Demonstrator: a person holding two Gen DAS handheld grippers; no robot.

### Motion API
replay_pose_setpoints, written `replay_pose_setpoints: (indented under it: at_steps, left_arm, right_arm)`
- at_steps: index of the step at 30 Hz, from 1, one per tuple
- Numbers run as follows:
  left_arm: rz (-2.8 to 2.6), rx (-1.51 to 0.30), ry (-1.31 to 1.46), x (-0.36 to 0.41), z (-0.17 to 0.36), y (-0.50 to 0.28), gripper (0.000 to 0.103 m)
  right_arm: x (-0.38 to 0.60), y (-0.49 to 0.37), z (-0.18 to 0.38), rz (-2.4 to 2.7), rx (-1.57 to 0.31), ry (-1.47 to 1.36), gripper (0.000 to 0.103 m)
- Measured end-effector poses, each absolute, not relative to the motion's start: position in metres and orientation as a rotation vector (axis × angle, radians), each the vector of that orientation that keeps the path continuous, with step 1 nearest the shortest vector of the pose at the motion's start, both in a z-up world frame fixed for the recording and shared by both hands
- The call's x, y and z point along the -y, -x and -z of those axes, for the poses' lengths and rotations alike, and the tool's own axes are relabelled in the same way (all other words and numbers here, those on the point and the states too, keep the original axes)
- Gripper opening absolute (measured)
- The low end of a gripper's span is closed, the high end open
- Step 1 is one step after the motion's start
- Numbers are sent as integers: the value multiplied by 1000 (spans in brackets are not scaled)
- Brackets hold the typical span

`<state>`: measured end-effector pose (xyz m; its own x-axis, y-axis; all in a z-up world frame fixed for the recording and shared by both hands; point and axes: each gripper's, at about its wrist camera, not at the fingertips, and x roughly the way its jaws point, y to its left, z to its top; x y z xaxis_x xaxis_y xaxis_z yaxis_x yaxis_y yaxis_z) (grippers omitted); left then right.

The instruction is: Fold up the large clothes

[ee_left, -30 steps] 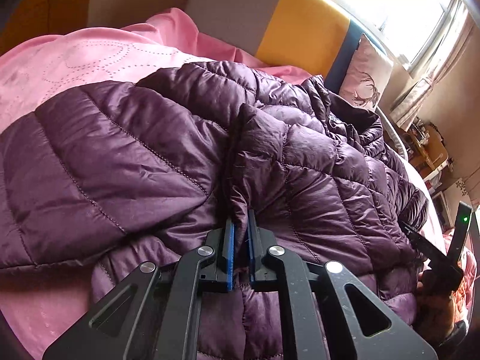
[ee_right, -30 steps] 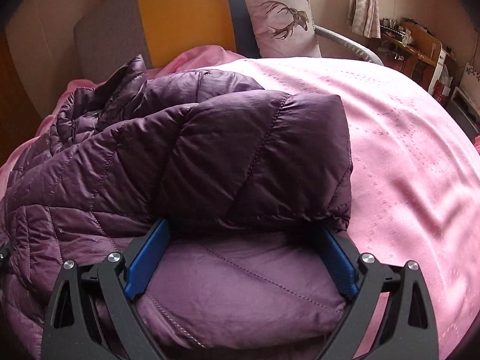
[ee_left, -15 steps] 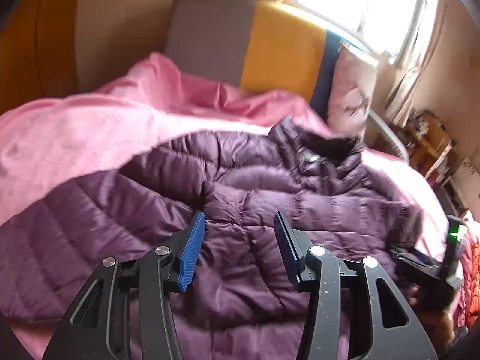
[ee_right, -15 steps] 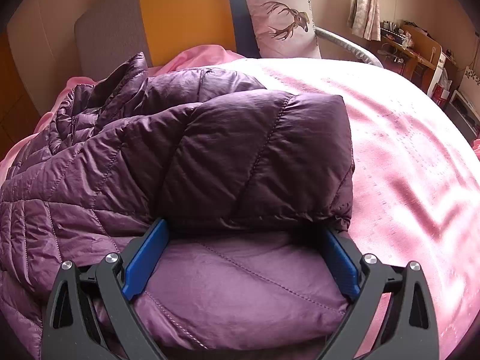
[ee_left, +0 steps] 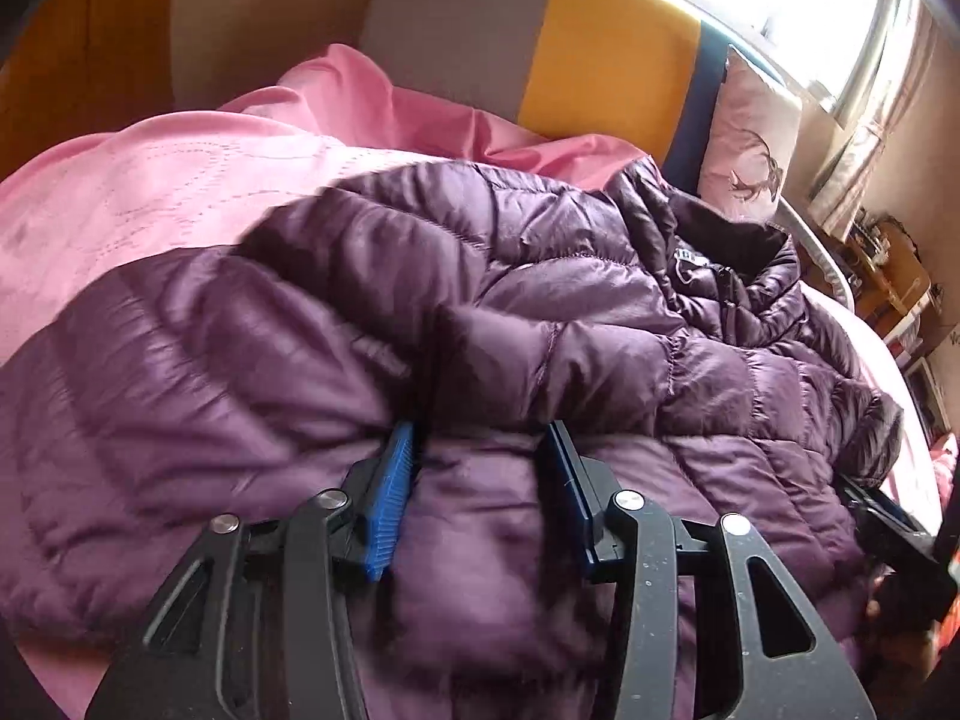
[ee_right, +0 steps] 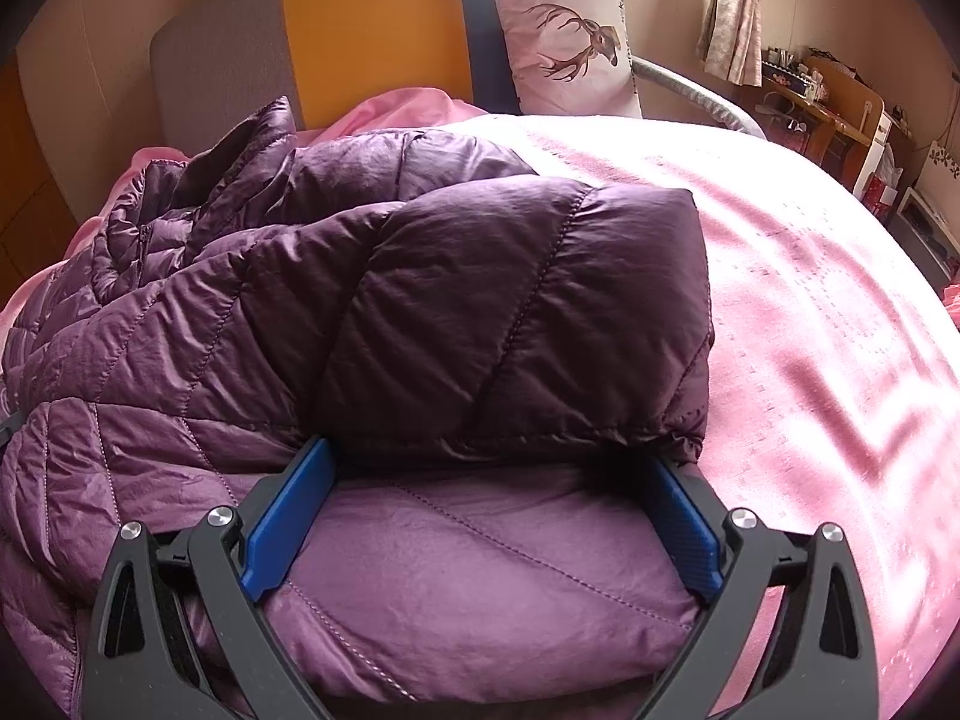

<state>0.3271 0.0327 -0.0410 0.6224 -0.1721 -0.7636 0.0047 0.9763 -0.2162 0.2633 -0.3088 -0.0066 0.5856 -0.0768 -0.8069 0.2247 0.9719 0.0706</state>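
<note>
- The quilted purple puffer jacket lies spread over the pink bedspread of the bed, directly ahead of and beneath both claws.
- The left claw is spread, its blue-padded fingers set apart over a puffy fold of the jacket, with nothing pinched between them; whether the pads touch the fabric cannot be told.
- Ahead and to the right of the left claw sits the jacket's dark collar with its zip.
- The right claw is spread wide, its blue pads flanking a lighter purple panel of the jacket; a darker folded-over layer lies just beyond the fingertips.
- To the right of the right claw the pink bedspread lies bare.
- Far ahead of both claws stands a grey, yellow and navy headboard, with a pale cushion printed with a stag leaning against it.
- At the lower right edge of the left view, the other black claw body shows beside the jacket's hem.
</note>
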Motion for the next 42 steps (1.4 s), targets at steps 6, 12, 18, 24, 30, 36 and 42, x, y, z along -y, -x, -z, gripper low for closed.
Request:
replay_pose_setpoints:
  at_steps: [6,12,18,24,30,36,42]
  left_arm:
    - [64,-853,437,-99,23,-253,56]
    - [-128,-813,674,-210,34,-175,56]
    - [-340,-726,912,-316,46,-123,56]
    - [-460,-640,1141,-382,64,-106,35]
    - [-418,-608,1057,-383,39,-115,11]
    - [-222,-543,766,-313,-25,-137,11]
    - [3,-566,520,-208,-55,-168,11]
  right_arm:
    - [308,-263,5,179,-929,-170,98]
    - [307,-262,4,183,-927,-168,98]
    - [305,-262,3,189,-926,-160,98]
    - [303,-261,3,194,-925,-155,98]
    - [301,-261,3,201,-926,-151,99]
    - [300,-261,2,204,-923,-152,99]
    - [300,-261,2,202,-922,-155,99]
